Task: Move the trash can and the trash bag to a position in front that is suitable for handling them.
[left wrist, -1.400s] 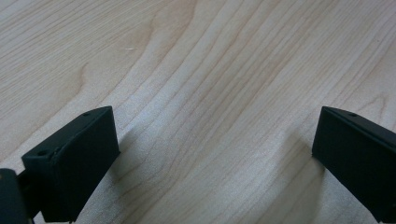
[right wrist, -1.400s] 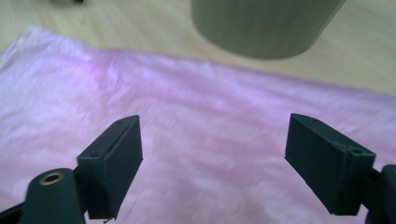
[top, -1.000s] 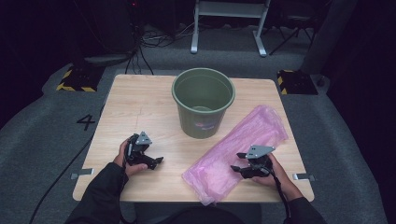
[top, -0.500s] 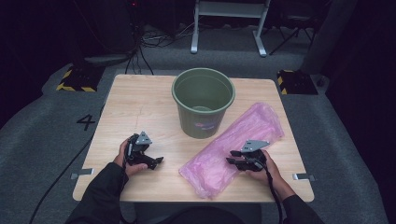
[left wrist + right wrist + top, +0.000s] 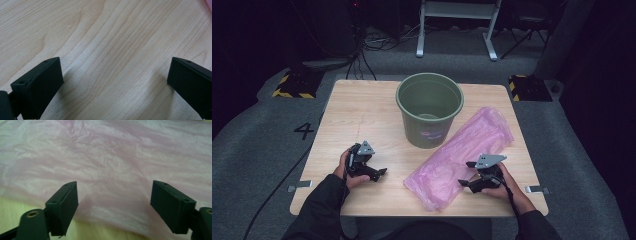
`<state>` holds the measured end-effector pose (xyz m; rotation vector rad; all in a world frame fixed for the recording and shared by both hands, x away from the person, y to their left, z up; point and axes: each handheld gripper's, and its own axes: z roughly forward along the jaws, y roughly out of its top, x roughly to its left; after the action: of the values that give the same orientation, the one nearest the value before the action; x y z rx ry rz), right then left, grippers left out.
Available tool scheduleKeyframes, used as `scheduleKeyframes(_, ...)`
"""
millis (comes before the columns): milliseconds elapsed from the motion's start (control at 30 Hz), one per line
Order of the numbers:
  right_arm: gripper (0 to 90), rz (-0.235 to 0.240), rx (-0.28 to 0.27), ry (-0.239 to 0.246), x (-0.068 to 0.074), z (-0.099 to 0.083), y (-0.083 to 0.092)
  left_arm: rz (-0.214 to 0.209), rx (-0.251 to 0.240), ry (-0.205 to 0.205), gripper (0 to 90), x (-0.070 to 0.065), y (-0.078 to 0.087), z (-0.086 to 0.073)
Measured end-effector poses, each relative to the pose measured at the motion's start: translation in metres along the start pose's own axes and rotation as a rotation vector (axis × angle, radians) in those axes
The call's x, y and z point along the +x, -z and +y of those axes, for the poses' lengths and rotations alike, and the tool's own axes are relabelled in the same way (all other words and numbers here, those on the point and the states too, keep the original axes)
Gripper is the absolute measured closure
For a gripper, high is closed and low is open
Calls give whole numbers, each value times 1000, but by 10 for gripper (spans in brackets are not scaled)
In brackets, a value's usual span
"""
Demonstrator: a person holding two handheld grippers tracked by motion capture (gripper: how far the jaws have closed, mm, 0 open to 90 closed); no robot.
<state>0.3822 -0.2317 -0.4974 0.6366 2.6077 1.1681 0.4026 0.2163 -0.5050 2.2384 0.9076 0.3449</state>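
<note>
A pink plastic bag (image 5: 462,152) (image 5: 120,162) lies flat and crumpled across the right half of the wooden table (image 5: 357,115), slanting from the front middle toward the back right. My right gripper (image 5: 468,184) (image 5: 113,205) is open, low over the bag's near edge, jaws wide apart with nothing between them. A green bucket (image 5: 429,107) stands upright at the back middle, touching the bag's upper side. My left gripper (image 5: 381,173) (image 5: 113,80) rests open over bare wood at the front left, apart from the bag.
The bucket looks empty inside. A black cable (image 5: 287,175) trails off the table's left side onto grey carpet marked with a 4 (image 5: 305,131). Metal stand legs (image 5: 457,30) and yellow-black striped blocks (image 5: 292,85) sit beyond the far edge.
My right gripper has moved left and forward onto the near edge of the pink bag. The left gripper has stayed where it was.
</note>
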Motion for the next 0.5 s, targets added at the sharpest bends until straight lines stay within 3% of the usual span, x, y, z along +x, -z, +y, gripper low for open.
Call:
scheduleKeyframes(133,186,11,-42,-15,2,-7,10,-1,-2,4,2,0,0,0)
scheduleKeyframes(300,179,4,-9,25,11,-8,3,-1,-2,3,2,0,0,0)
scheduleKeyframes(367,203,-15,1,-9,10,-6,0,2,-1,1,3,0,0,0)
scheduleKeyframes(500,207,-13,2,-16,10,-5,-2,0,-2,4,2,0,0,0)
